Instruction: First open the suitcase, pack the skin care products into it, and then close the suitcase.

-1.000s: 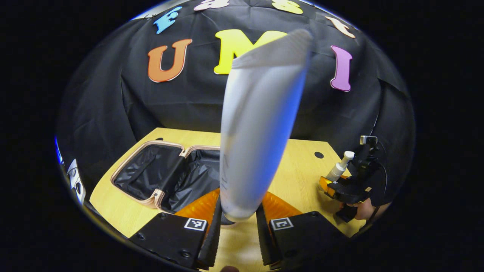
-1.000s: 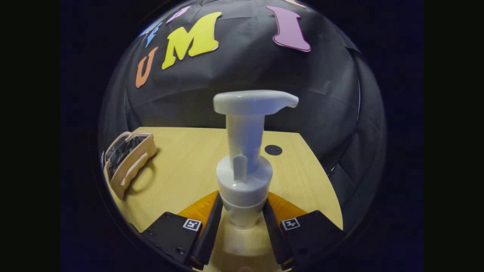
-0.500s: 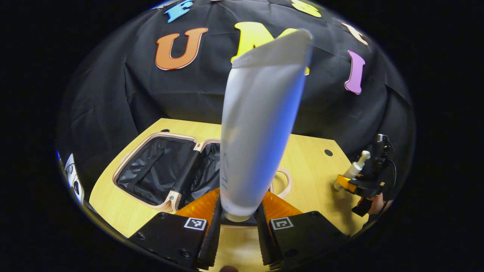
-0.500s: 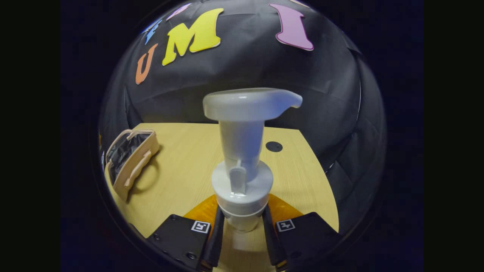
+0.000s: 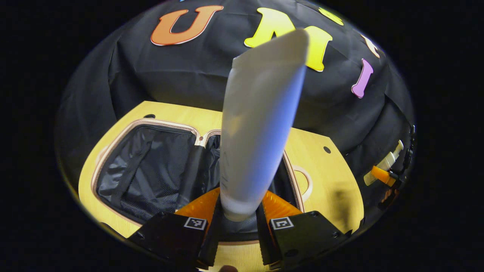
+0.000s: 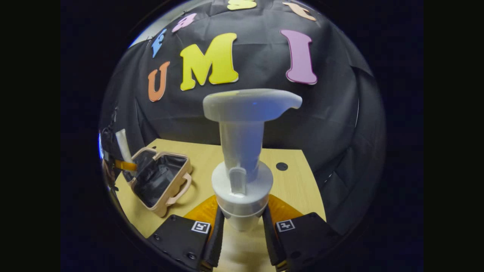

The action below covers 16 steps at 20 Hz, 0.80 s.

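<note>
Booth is dim overall on my feeds; the counter (image 5: 325,177) is the brightest surface, lit from above, and a soft shadow falls on it near its right edge in the left gripper view. The tube (image 5: 261,124) and the pump bottle (image 6: 242,158) sit so close to the lenses that I see them soft and slightly blurred, each with a bluish sheen. Fisheye bending is strong: the counter edge curves and detail smears at the rim.
</note>
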Each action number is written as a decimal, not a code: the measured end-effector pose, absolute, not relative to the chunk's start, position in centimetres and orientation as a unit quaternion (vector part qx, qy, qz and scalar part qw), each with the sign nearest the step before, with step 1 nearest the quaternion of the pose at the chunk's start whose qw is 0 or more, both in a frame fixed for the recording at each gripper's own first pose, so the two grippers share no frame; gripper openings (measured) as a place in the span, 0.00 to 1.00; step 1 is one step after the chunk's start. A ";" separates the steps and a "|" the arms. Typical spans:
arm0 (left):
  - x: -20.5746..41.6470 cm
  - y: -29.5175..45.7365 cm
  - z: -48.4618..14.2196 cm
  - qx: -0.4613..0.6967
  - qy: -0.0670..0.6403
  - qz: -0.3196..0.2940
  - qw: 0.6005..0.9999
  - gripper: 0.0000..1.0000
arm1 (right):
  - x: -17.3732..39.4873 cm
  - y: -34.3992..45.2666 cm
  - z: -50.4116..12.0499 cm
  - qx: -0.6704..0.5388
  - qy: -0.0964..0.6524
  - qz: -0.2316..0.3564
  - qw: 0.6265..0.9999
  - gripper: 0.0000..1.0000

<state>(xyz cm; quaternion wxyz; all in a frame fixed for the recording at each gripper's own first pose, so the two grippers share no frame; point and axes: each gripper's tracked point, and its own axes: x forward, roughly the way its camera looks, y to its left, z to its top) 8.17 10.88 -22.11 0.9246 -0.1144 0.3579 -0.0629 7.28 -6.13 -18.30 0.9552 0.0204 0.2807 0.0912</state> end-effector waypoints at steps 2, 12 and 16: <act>9.1 11.4 -23.9 -0.104 0.379 -0.086 0.915 0.47 | 6.0 -6.2 -16.9 0.047 0.284 0.077 0.955 0.46; 7.9 10.4 -32.1 -0.123 0.599 -0.110 0.783 0.47 | 1.0 -7.4 -15.9 0.046 0.298 0.015 0.953 0.46; 7.6 10.7 -33.1 -0.094 0.625 -0.090 0.770 0.47 | 0.4 -6.5 -15.8 0.045 0.301 0.020 0.952 0.44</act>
